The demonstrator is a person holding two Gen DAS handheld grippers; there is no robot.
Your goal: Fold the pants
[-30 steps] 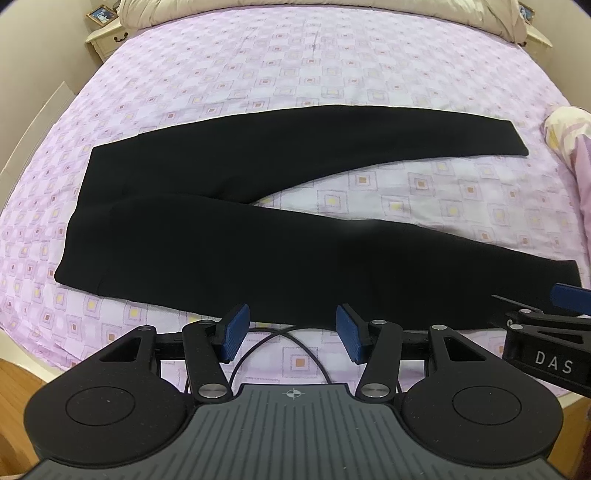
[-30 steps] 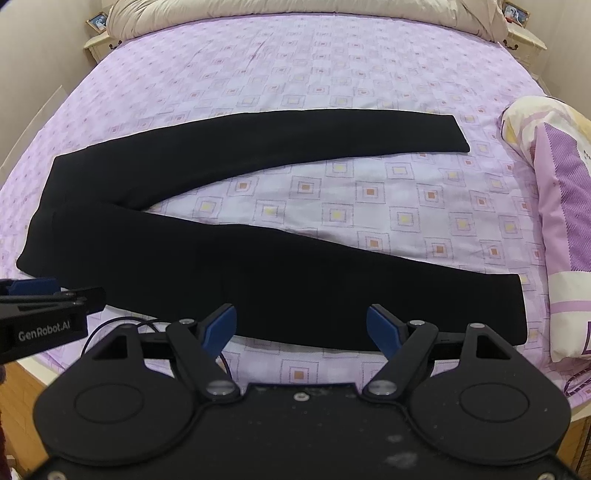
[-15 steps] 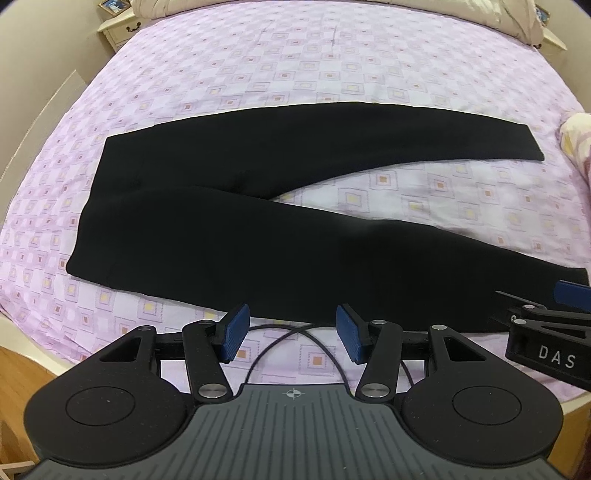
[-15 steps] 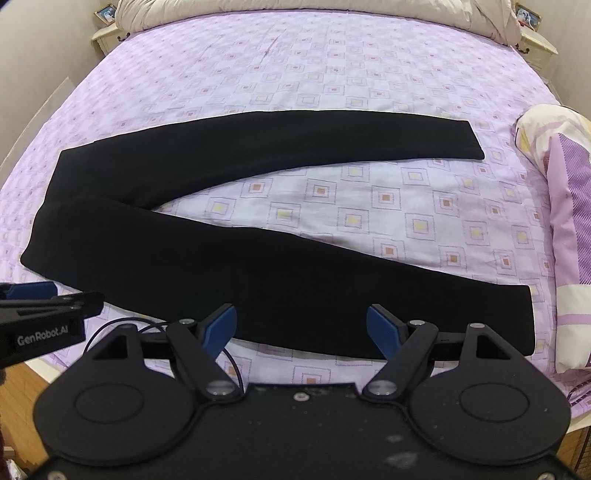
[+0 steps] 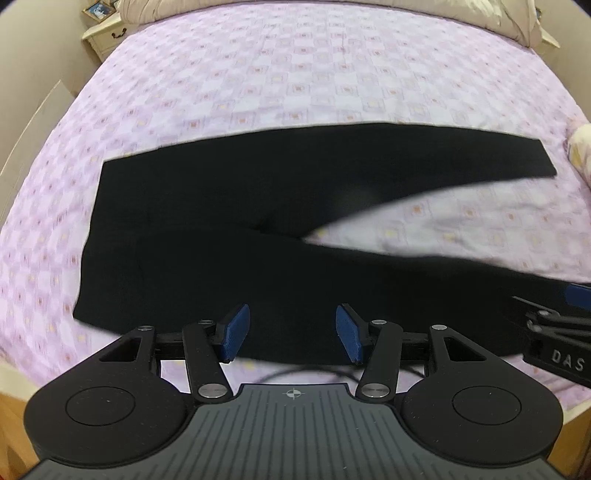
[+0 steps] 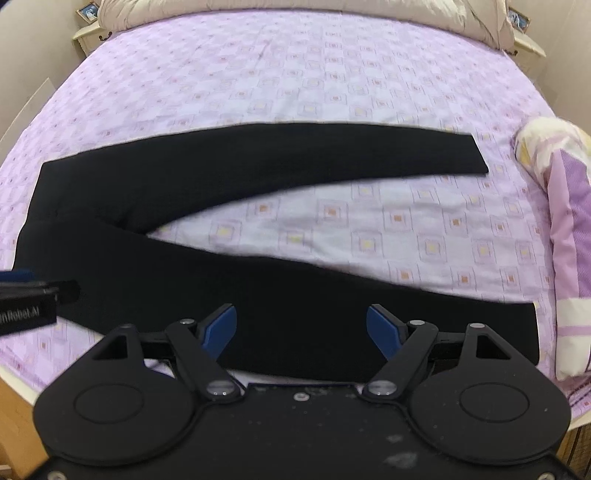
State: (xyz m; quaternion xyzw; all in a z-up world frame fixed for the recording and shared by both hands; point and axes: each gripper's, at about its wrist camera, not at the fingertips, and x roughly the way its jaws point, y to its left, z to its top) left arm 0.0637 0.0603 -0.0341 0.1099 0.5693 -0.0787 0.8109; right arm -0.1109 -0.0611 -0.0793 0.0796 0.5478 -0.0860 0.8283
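Black pants (image 5: 229, 236) (image 6: 155, 206) lie flat on the purple patterned bed, waistband to the left and the two legs spread apart in a V toward the right. My left gripper (image 5: 291, 332) hangs open above the near edge of the lower leg, close to the hip, with nothing between its blue pads. Open as well, my right gripper (image 6: 303, 328) hovers over the near leg's lower half, its pads apart and empty. Each gripper's tip shows at the other view's side edge.
The bed (image 6: 295, 74) has its wooden frame along the near edge. A folded purple and cream quilt (image 6: 561, 240) lies at the right side. Beige pillows (image 6: 295, 11) line the headboard end, with nightstands (image 5: 107, 33) in the far corners.
Both grippers have moved over the bed toward the pants, which now look larger and reach under the fingertips. The jaws kept the same opening.
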